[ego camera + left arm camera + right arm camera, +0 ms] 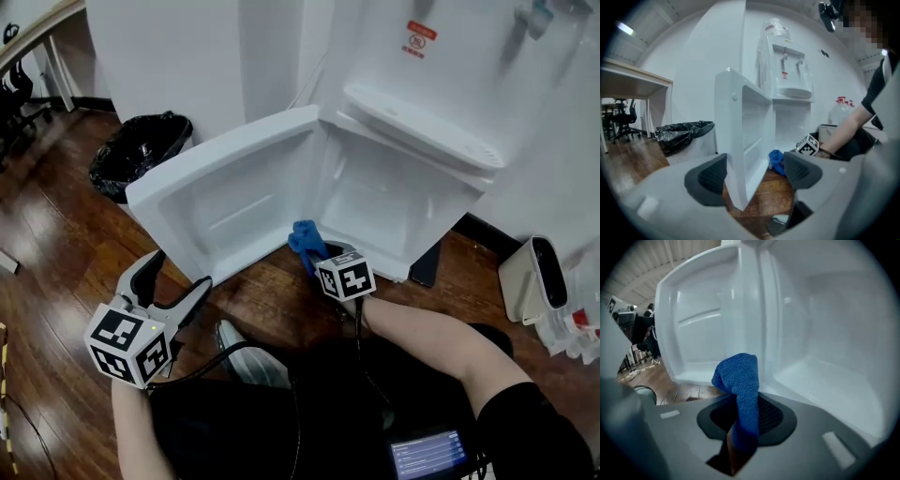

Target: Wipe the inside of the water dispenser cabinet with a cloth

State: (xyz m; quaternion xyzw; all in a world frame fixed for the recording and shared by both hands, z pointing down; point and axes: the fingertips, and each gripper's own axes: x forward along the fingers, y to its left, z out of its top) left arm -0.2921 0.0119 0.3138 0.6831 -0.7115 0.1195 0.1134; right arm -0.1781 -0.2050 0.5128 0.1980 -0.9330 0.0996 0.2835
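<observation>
Wood floor [56, 234], bagged bin [141, 155] by white wall [169, 56]. Cabinet [375, 202] door [225, 192] open. Right gripper [317, 255] pinches cloth [303, 237] at cabinet sill; left gripper [173, 281] spread astride door edge.

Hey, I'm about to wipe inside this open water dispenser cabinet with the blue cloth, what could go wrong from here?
The blue terry cloth is pinched by only one narrow fold in the right gripper; dragging it over the white plastic cabinet floor may pull it free. The left gripper has its jaws either side of the white cabinet door edge without clamping it, so the door could swing in against the right gripper.
</observation>
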